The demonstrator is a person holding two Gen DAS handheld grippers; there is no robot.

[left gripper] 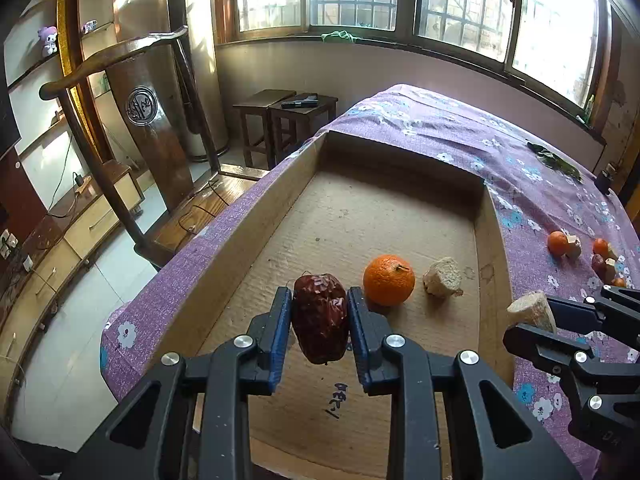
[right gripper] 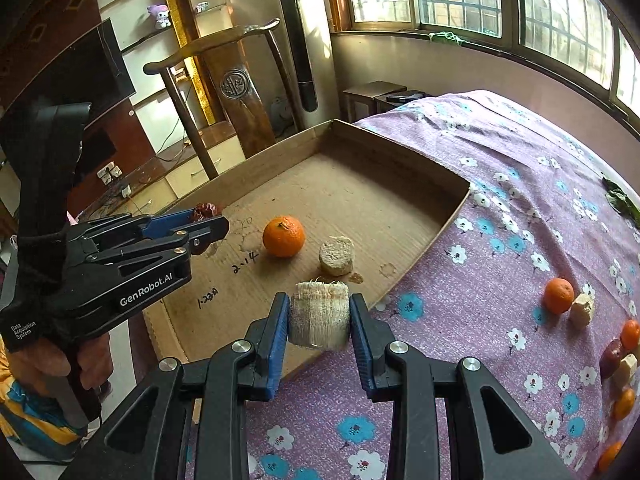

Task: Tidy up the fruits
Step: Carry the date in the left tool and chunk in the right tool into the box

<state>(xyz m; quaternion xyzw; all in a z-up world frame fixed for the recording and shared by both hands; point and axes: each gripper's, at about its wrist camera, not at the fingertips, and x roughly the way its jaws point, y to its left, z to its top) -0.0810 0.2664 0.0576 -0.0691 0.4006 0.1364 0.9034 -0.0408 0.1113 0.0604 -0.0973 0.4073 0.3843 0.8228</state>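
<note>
Date (left gripper: 320,318) sits clamped in the left gripper (left gripper: 320,320) above the box (left gripper: 240,216) floor; right gripper (right gripper: 320,320) grips a cane piece (right gripper: 319,316) over the box's near edge.

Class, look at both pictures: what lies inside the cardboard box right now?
On the cardboard box floor lie a mandarin and a pale sugarcane chunk, plus handwritten marks. The near corner is hidden behind the left gripper, holding a red date.
</note>
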